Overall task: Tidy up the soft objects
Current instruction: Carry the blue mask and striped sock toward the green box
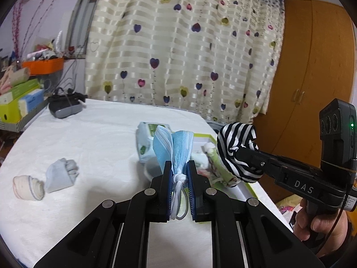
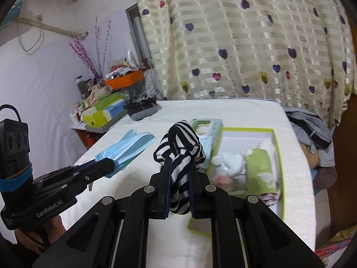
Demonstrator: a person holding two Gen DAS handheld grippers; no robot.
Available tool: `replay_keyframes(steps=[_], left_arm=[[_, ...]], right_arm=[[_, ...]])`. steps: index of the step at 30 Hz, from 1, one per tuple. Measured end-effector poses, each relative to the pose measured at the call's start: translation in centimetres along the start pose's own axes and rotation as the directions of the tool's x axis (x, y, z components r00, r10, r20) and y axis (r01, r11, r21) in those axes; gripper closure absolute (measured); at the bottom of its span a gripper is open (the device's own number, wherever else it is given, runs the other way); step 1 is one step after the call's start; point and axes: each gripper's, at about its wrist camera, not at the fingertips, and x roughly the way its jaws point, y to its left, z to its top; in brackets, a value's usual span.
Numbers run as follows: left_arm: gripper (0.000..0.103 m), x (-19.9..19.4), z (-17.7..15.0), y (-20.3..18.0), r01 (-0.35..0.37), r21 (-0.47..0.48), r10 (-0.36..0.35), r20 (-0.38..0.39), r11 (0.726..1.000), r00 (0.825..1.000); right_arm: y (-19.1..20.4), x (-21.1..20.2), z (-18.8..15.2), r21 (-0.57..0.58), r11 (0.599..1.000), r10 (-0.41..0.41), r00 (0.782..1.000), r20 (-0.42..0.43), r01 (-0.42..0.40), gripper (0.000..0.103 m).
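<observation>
My left gripper is shut on a folded blue face mask with its white ear loops hanging between the jaws, held above the white bed; it also shows in the right wrist view. My right gripper is shut on a black-and-white striped cloth, held up left of the green-rimmed box; the cloth also shows in the left wrist view. The box holds white and green soft items. Two rolled socks lie on the bed at the left.
A wet-wipes pack lies beside the box. A dark headset sits at the bed's far left corner. Cluttered boxes and an orange tray stand on a side table at left. A curtain and a wooden wardrobe stand behind.
</observation>
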Motion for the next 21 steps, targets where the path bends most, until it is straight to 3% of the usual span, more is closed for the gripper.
replay_keyframes(steps=[14, 21], left_arm=[[0.091, 2.5, -0.6, -3.0, 0.065, 0.036, -0.063, -0.049, 0.997, 0.997], [0.091, 5.0, -1.7, -4.0, 0.094, 0.043, -0.089, -0.116, 0.995, 0.989]], right_arm=[[-4.5, -1.1, -0.9, 0.064, 0.995, -0.074, 0.997, -0.014, 0.075, 0.09], [-7.1, -0.1, -2.7, 0.107, 0.987, -0.109, 0.991, -0.078, 0.117, 0.09]])
